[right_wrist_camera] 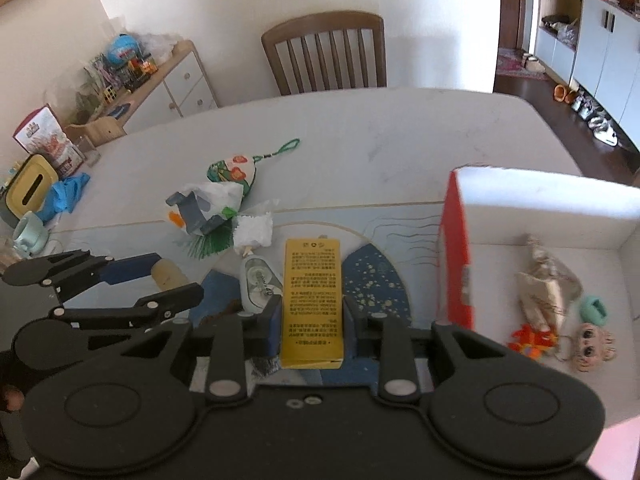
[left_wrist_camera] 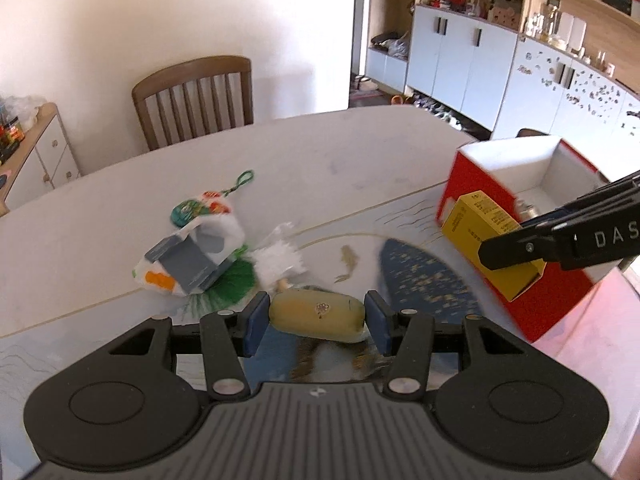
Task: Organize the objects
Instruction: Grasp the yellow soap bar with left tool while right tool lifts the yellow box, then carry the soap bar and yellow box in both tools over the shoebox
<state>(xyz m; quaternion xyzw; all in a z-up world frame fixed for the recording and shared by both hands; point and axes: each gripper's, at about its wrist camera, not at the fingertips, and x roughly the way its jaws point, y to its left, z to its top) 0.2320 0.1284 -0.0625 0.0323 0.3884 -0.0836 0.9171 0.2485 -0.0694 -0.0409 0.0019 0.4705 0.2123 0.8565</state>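
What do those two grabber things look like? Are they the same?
Yes, they match. The left gripper and the right gripper are both black plastic with ribbed tops, round bumps on each side, silver screws and blue pads on the fingers. One arm has white letters, "DAS".

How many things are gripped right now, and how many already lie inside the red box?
Gripped: 2, a pale oblong item in the left gripper and a yellow carton in the right gripper
In the red box: 4, a beige pouch, an orange toy, a teal piece and a doll-face charm
Total: 6
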